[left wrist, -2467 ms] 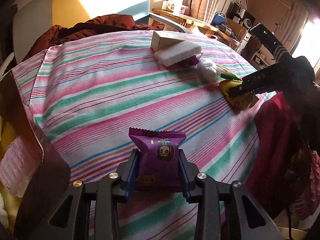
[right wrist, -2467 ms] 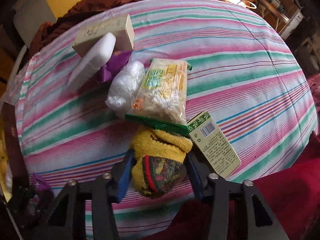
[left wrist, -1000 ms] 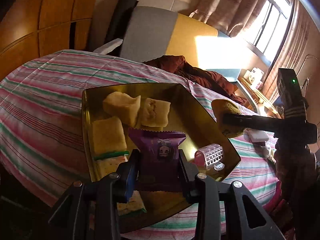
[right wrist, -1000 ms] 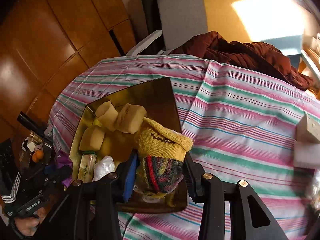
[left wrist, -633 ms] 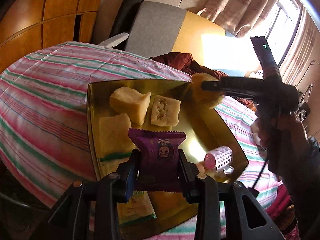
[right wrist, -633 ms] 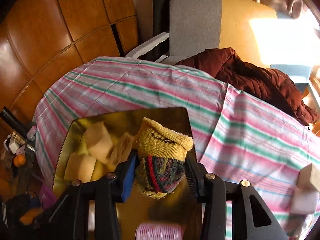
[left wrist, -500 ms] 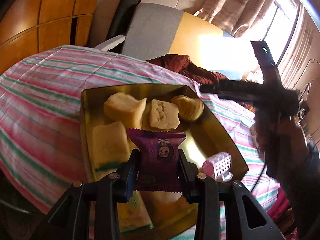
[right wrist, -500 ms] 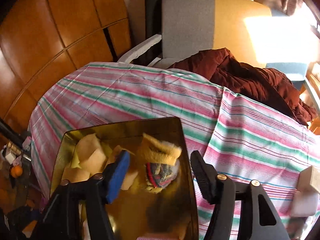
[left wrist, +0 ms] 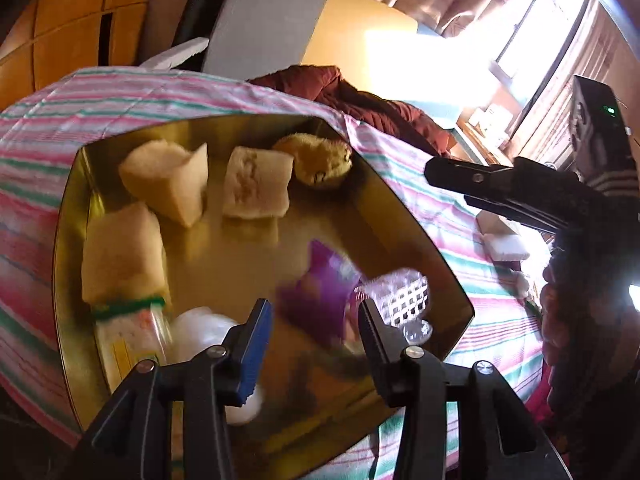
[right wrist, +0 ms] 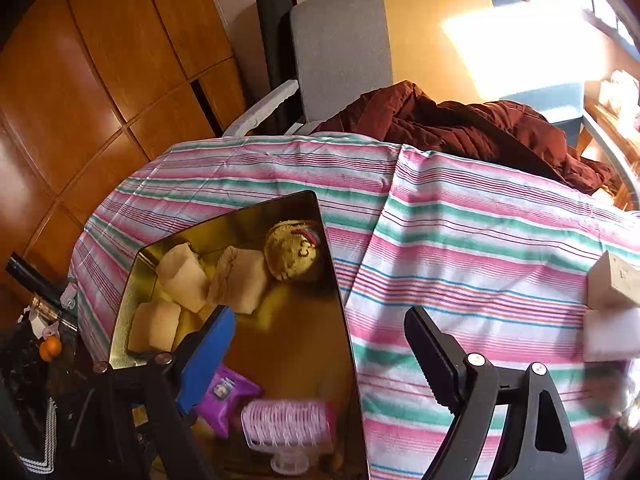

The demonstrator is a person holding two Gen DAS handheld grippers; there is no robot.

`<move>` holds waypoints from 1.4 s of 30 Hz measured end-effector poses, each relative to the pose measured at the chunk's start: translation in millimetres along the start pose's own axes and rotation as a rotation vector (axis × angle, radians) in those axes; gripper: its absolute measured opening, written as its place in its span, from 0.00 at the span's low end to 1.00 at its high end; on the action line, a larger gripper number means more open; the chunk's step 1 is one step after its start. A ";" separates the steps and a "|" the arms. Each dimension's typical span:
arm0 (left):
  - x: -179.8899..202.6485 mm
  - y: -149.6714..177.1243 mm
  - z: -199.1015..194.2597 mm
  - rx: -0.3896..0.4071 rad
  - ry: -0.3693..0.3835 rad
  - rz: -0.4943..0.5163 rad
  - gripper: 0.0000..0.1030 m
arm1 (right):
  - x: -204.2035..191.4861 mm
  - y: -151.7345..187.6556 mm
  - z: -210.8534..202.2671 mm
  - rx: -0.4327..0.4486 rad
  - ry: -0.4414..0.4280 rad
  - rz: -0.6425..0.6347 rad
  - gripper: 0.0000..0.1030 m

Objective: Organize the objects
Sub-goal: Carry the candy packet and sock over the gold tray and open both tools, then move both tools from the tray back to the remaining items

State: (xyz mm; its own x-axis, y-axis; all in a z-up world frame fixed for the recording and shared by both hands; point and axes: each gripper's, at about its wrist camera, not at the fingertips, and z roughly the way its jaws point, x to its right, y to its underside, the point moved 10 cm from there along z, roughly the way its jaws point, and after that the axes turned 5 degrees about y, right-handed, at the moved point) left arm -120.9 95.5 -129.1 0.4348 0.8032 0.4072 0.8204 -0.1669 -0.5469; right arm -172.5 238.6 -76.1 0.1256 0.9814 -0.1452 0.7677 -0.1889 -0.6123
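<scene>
Clearing upward suits the left gripper (left wrist: 312,332), jaws apart over the shiny gold metal tray (left wrist: 70,216) where the purple foil snack packet (left wrist: 320,288) lies; right gripper (right wrist: 316,344), jaws apart, should head for remaining items.

Striped tablecloth (right wrist: 460,248) right of the crowded gold tray (right wrist: 344,320) looks bare
</scene>
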 end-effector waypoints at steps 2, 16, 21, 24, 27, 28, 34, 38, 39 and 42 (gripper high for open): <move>-2.2 4.1 -1.8 0.001 -0.017 -0.006 0.44 | 0.0 5.9 -3.6 0.004 0.001 -0.002 0.85; -29.7 13.2 -39.4 0.102 -0.233 -0.011 0.44 | -25.5 46.9 -19.8 0.050 0.059 -0.091 0.93; -26.8 10.1 -51.0 0.146 -0.279 0.022 0.44 | -30.9 53.6 -29.3 0.095 0.102 -0.133 0.94; -22.1 7.2 -56.8 0.170 -0.294 0.052 0.44 | -31.3 56.3 -34.6 0.115 0.122 -0.146 0.94; -17.5 6.2 -58.6 0.176 -0.292 0.068 0.44 | -29.7 58.1 -38.6 0.121 0.131 -0.151 0.95; -16.2 6.3 -58.7 0.176 -0.289 0.072 0.44 | -28.3 59.0 -40.0 0.122 0.132 -0.149 0.95; -8.1 8.6 -55.4 0.168 -0.282 0.096 0.44 | -16.4 60.6 -49.2 0.133 0.147 -0.125 0.95; -4.2 11.4 -52.6 0.160 -0.279 0.109 0.44 | -7.5 61.7 -54.0 0.137 0.159 -0.107 0.95; -3.3 12.1 -51.9 0.158 -0.277 0.111 0.44 | -6.0 62.3 -54.6 0.137 0.162 -0.106 0.95; 0.3 14.1 -51.0 0.153 -0.270 0.122 0.44 | -0.2 64.0 -55.4 0.135 0.180 -0.105 0.96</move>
State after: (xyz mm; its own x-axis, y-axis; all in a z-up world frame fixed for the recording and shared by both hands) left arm -90.3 64.2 -99.4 0.3957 0.9085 0.1347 0.6941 -0.1998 -0.6916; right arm -88.6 228.2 -72.3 0.1683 0.9840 0.0580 0.6928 -0.0762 -0.7171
